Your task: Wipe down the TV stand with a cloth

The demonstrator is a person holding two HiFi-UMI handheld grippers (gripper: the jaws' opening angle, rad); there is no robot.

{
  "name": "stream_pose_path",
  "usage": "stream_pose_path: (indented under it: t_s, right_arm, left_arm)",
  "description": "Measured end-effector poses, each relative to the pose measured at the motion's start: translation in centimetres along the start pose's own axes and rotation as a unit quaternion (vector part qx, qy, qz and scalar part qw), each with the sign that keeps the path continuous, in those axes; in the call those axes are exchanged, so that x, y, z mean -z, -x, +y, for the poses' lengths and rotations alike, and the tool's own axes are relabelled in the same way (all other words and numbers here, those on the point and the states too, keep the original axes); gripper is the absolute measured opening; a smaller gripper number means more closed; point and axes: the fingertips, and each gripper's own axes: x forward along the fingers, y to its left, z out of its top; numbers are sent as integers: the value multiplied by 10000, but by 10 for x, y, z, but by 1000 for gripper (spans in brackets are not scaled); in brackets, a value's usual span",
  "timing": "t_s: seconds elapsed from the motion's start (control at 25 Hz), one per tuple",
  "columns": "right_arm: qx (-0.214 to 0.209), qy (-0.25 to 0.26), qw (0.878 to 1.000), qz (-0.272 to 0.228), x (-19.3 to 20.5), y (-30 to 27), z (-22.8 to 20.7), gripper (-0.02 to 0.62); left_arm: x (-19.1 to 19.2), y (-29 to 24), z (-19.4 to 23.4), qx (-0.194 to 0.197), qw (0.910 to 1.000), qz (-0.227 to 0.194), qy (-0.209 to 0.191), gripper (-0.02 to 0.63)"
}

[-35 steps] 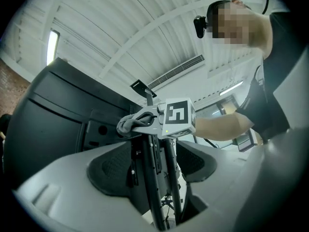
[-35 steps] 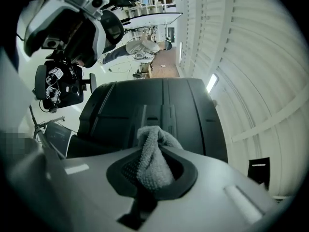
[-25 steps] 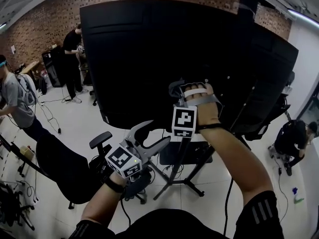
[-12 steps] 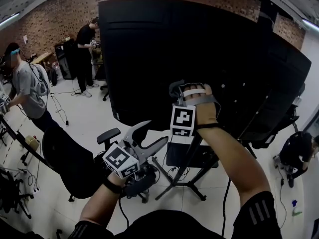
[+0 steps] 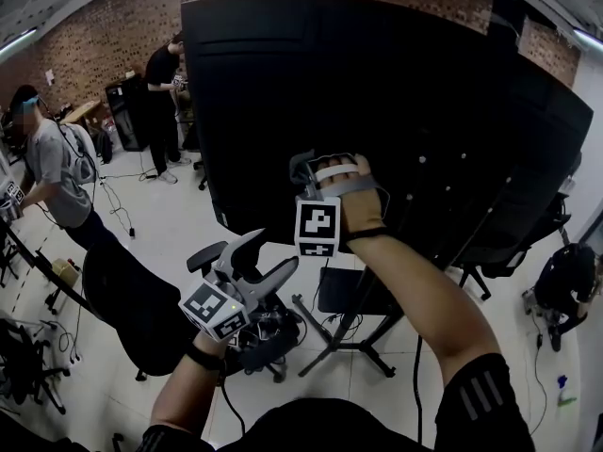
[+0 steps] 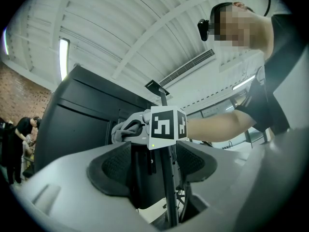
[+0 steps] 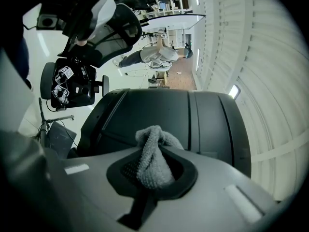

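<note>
While the left gripper (image 5: 270, 252) hangs low at the left, its jaws are spread wide with nothing between them. Only the stand's post shows beyond the gap, and it carries no cloth for wiping. To its right and higher, the right gripper (image 5: 313, 169) is clamped on a bunched grey cloth (image 7: 153, 159), which sticks out past the pads toward the large black panel (image 5: 396, 92) that the stand bears. The cloth sits close to the panel's lower edge, though I cannot tell whether it touches the surface. The TV stand (image 5: 350, 335) lies below and a little to the right of that cloth. It has a dark post whose long axis runs upright, a small shelf (image 5: 341, 292) partway up, and legs splayed on the pale floor (image 5: 160, 224). Judged from this, the right hand is the working one, and its next stroke would need to travel downward along the post. No brand, label or legible writing shows; the only print is the black-and-white square markers on each gripper's cube.
</note>
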Motion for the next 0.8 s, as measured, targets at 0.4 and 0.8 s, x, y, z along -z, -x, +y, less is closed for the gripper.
stream_pose_path:
  t_s: [0.4, 0.8]
  right_arm:
    - [32, -1709, 9773, -1253, 10, 58, -19, 20]
    - [855, -3187, 9333, -1419, 144, 144, -60, 20]
  left_arm:
    - [1, -11, -7, 11, 10000, -63, 8, 314]
    - [1, -79, -55, 578, 9981, -171, 86, 315]
